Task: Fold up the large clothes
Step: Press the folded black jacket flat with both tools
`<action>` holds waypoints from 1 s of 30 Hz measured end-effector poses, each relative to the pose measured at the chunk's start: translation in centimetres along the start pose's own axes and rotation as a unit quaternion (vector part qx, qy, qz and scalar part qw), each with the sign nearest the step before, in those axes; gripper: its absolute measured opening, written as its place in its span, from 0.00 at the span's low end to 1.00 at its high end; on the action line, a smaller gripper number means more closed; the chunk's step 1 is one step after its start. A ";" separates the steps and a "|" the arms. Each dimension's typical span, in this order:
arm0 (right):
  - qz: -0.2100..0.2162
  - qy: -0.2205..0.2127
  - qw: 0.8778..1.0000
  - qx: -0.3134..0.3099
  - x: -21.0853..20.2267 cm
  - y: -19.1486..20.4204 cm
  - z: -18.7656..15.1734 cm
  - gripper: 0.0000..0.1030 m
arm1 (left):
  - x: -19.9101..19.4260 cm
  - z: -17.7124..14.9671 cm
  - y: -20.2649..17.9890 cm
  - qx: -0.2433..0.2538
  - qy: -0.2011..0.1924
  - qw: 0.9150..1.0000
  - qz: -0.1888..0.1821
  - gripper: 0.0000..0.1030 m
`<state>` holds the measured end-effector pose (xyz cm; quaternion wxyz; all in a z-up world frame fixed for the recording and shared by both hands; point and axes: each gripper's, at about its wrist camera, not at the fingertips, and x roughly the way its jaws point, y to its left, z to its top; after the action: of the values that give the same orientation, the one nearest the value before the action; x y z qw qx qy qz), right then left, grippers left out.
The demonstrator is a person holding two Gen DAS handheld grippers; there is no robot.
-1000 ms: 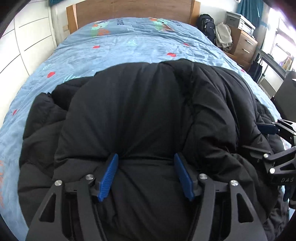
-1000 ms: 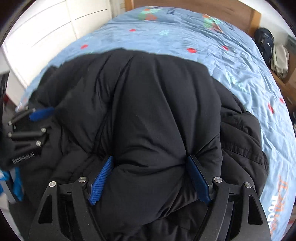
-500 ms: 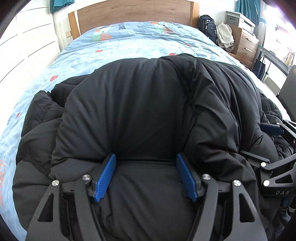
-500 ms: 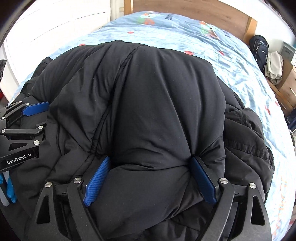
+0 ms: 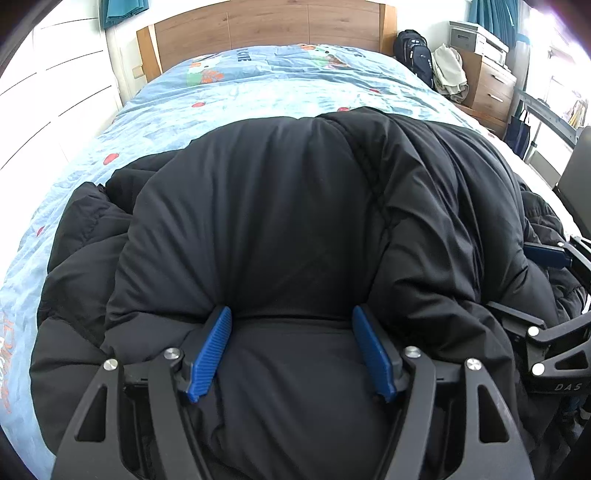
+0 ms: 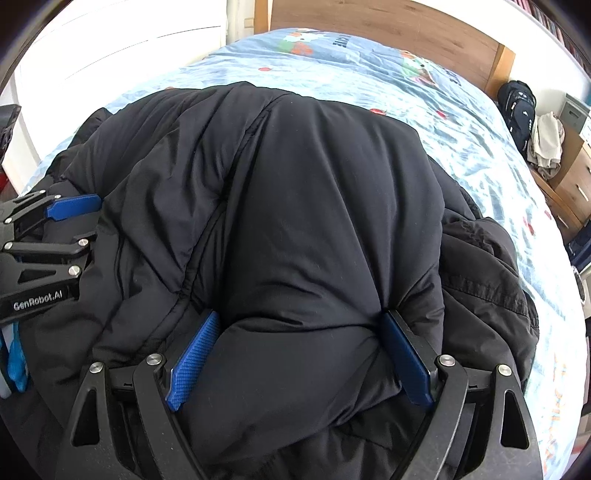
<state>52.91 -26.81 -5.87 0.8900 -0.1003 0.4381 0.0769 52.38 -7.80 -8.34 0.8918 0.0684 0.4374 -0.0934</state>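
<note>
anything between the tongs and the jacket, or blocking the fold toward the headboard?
No. Both tongs, left and right, pinch thick folds of the black puffer jacket directly. Beyond it, the blue bedspread shows nothing lying on it.

Jacket [image 5: 280, 206] lies on bed [image 5: 266, 85], near foot end; headboard [image 5: 273, 24] behind it. L tool [image 5: 291, 350] and R tool [image 6: 299, 354] side by side at jacket's near edge, each w/ a fold between its fingers. Backpack [image 5: 413, 51] and dresser [image 5: 487, 88] stand right of bed (by headboard end).
</note>
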 end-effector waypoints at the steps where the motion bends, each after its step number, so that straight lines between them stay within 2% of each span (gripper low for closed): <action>1: 0.002 0.001 1.000 -0.001 -0.2 -0.1 -0.2 0.85 | -0.1 0.1 0.1 0.001 0.001 1.000 0.000 0.66; 9: 0.010 0.008 1.000 0.003 -1.6 -0.4 -1.4 0.85 | -1.2 0.1 0.5 0.007 0.007 1.000 0.000 0.70; 17: 0.020 0.013 0.999 0.033 -2.1 -1.0 -2.6 0.85 | -1.9 -0.3 0.6 0.013 0.006 1.000 0.001 0.72; 25: 0.018 0.027 0.999 0.037 -3.3 -0.5 -1.9 0.85 | -2.9 -0.4 1.0 0.020 0.011 1.000 -0.002 0.73; 30: 0.015 0.013 0.999 0.025 -5.7 0.4 -1.9 0.85 | -3.5 -0.3 1.1 0.019 0.011 1.000 -0.003 0.73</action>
<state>47.96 -27.15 -2.49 0.8850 -0.0728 0.4532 0.0776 50.28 -6.33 -5.70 0.8854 0.0848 0.4452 -0.1034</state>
